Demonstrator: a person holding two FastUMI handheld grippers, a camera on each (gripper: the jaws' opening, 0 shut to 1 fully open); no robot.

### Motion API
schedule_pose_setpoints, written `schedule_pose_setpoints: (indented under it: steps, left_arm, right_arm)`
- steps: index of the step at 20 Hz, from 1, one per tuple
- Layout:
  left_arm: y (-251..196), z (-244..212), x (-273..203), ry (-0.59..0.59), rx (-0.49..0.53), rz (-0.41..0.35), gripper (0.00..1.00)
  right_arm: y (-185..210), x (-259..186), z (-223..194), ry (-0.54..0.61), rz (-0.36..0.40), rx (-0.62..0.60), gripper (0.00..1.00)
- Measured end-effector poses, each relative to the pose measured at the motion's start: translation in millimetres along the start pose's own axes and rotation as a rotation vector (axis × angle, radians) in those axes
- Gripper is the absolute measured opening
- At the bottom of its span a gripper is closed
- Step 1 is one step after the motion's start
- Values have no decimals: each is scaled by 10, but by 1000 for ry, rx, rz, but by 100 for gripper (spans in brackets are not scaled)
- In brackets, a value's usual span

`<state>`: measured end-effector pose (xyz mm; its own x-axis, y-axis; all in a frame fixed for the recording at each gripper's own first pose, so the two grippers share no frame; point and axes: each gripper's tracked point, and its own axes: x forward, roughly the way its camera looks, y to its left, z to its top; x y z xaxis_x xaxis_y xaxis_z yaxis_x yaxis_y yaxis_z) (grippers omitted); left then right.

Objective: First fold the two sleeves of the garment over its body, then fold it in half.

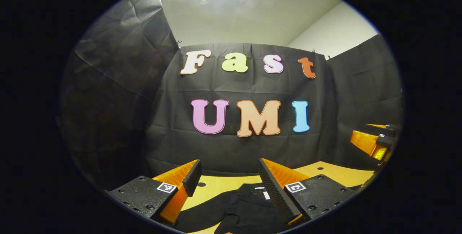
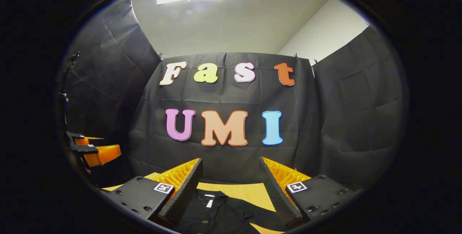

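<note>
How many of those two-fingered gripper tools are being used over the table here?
2. The left gripper hangs open above the black garment on the wooden table. The right gripper hangs open beside it, over the same garment. Neither holds anything.

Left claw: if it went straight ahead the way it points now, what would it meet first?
Probably the black cloth back wall; the left claw is open and aims above the black garment on the wooden table. Depth is unclear.

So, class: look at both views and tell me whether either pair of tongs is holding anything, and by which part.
Nothing is held. The left tongs and right tongs both stand open above the black garment lying on the wooden table, touching no fabric.
</note>
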<state>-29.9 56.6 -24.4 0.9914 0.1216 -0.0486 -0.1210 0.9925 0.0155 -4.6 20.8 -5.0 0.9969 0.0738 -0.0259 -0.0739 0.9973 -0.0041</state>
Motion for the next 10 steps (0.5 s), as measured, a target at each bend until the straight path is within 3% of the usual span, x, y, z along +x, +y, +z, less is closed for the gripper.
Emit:
schedule_pose_setpoints:
  steps: [7,10]
  left_arm:
    - [-107,43,-27,-6,-15,17,93]
    - [-131,103,-21,-5,-16,57,92]
  right_arm:
    - [-90,79,-41,23,40,1,99]
    - [-215,125,-109,47,65,-22,98]
